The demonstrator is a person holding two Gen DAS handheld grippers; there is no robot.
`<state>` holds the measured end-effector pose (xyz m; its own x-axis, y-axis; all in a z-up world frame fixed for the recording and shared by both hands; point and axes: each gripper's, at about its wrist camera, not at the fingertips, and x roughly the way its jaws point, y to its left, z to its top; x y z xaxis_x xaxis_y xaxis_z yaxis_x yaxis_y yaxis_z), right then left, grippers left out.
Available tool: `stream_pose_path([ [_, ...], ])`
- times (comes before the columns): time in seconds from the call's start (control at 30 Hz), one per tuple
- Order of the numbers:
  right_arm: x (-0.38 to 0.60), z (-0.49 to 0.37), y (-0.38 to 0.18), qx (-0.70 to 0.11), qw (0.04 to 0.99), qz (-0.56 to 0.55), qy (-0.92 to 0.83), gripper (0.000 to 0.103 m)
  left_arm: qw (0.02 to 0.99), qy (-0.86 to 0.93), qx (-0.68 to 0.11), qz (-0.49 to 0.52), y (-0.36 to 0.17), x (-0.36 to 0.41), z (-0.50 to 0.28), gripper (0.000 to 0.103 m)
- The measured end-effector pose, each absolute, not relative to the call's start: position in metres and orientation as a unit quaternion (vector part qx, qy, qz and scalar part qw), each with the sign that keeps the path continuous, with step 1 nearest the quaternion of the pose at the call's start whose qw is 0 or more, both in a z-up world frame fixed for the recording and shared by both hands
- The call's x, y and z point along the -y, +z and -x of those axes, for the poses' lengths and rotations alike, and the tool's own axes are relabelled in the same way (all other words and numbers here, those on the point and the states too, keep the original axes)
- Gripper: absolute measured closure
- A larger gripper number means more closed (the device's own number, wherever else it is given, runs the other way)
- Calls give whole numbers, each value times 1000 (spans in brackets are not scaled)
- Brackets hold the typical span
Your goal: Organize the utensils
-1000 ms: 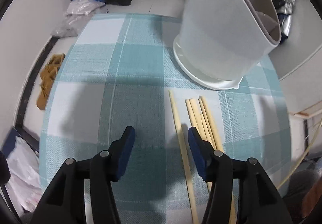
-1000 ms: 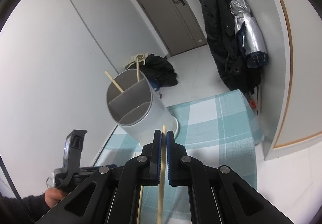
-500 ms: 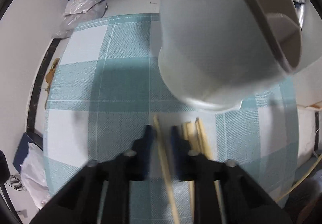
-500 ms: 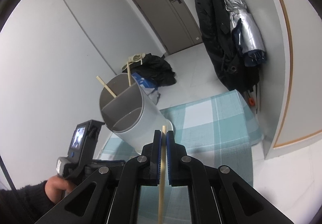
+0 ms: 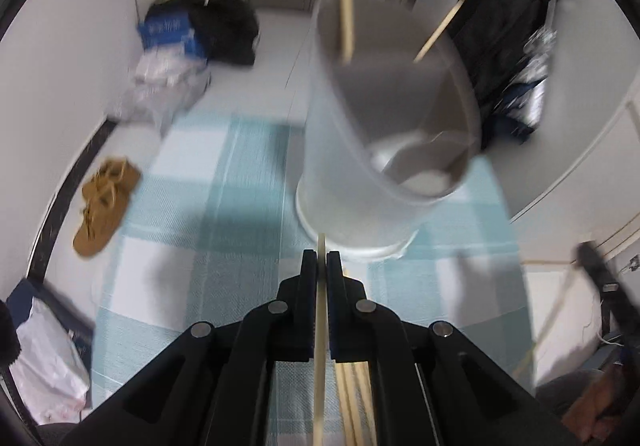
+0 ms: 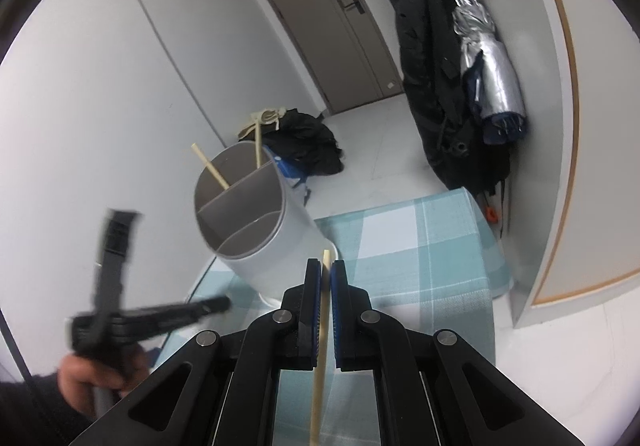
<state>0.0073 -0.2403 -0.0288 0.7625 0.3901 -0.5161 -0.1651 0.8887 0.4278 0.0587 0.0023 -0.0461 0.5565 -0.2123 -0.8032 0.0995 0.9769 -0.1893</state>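
Soft, even indoor light, slightly cool, with no glare. Both fisheye views bend straight lines and darken to black at the round edges. The left wrist view is smeared by motion blur: the holder and floor clutter look streaky. The right wrist view is sharp, except the blurred left gripper. Faint grey shadows lie on the cloth.

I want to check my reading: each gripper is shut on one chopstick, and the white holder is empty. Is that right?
Not quite. The white holder is not empty: the right wrist view shows two chopsticks standing in it. Left gripper and right gripper each clamp one chopstick.
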Motion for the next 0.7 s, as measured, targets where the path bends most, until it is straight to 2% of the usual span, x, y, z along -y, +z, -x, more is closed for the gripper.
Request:
stream_pose_path([
  [0.23,225,4,-20,-305,924,-166,161,99,908,-122,-391,84,-9,-6,-29,103],
  [0.4,203,19,-1,-280,939,-121,162,99,911,-129,-383,80,-8,-8,-27,103],
  [0.7,181,30,9,-269,942,-103,170,99,914,-144,-375,63,10,-14,-9,103],
])
